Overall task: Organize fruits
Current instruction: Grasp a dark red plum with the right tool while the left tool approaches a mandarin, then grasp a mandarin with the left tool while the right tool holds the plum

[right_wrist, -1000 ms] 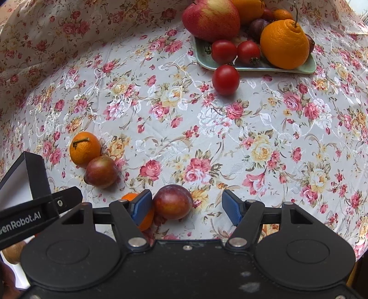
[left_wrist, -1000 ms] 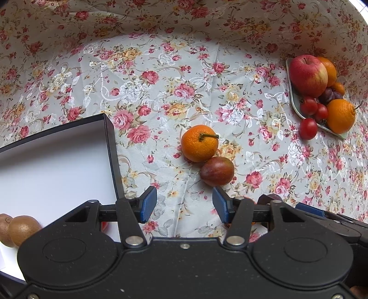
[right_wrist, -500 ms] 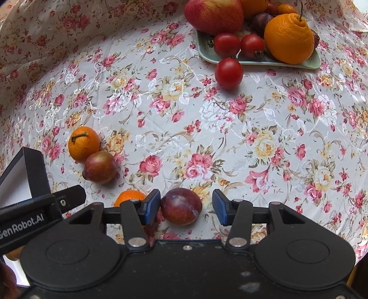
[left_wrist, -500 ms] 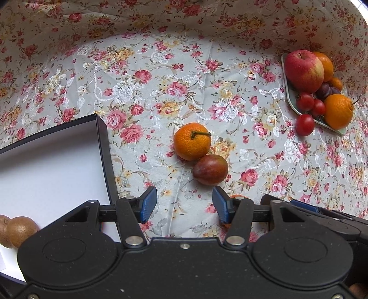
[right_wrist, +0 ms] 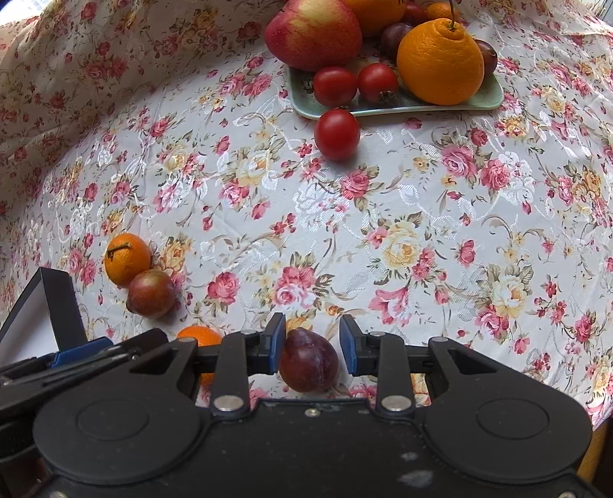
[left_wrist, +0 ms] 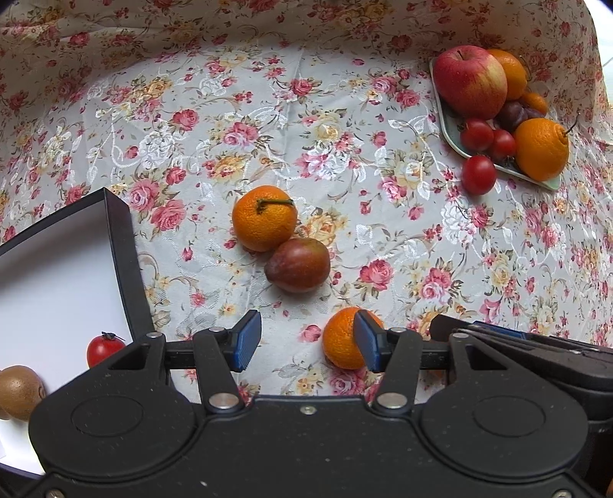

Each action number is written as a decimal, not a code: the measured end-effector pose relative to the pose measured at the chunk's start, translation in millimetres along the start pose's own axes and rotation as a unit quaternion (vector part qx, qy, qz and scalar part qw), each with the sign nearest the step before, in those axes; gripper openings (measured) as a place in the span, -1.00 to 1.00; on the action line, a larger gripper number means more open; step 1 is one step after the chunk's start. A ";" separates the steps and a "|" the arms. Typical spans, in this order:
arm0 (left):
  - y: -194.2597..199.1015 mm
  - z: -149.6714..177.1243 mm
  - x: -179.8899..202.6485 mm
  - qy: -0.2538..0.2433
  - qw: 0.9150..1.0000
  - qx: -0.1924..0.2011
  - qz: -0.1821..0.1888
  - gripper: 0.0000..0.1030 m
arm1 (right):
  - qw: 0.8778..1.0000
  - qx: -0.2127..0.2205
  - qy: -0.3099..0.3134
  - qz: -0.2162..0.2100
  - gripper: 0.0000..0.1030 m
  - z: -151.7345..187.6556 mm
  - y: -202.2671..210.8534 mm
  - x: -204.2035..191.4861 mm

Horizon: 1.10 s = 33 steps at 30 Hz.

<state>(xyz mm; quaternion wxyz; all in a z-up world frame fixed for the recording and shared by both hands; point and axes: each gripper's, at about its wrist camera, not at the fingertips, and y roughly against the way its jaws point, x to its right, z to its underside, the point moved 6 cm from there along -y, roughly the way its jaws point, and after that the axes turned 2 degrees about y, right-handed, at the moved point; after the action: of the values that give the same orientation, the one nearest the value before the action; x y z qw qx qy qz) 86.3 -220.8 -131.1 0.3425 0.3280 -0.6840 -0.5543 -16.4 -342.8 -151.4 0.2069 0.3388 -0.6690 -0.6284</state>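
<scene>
Fingers of the right gripper (right_wrist: 312, 346) have just been closing and now pinch a dark purple plum (right_wrist: 308, 360) between their blue pads, low over the table. Fingers of the left gripper (left_wrist: 302, 341) stand part open with nothing between them; the right-hand pad sits in front of a small orange mandarin (left_wrist: 341, 339) lying on the floral tablecloth (left_wrist: 345, 153), and whether it touches the fruit I cannot tell.

Just beyond the left fingers, a stemmed orange mandarin (left_wrist: 264, 218) and a reddish-brown plum (left_wrist: 298, 264) lie touching each other. To the left is the black-rimmed white box (left_wrist: 126, 253), its corner edge close to that pair; inside it lie a small red tomato (left_wrist: 101, 348) and a brown kiwi (left_wrist: 19, 387).

A wide stretch of bare cloth runs between these fruits and the pale green tray (right_wrist: 490, 99) at the far right. That tray carries a large red apple (right_wrist: 312, 32), a big knobbly orange (right_wrist: 440, 63), cherry tomatoes and dark plums. One loose red tomato (right_wrist: 337, 134) rests on the cloth just beside the tray's near rim.
</scene>
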 end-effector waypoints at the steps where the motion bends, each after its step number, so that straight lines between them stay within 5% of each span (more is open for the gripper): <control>1: -0.8 -0.2 1.0 -0.001 1.000 0.001 -0.003 0.12 | 1.000 -0.004 0.004 -0.003 -0.32 1.4 1.3 0.5; 33: 0.9 -9.1 -2.6 0.026 1.000 0.013 -0.010 0.16 | 0.999 0.010 0.030 -0.019 -0.30 10.3 19.5 3.9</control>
<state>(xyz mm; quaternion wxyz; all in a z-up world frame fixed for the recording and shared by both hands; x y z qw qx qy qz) 95.2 -223.4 -129.0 0.3503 0.3535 -0.6786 -0.5402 -30.1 -338.7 -134.2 0.2114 0.3720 -0.6623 -0.6150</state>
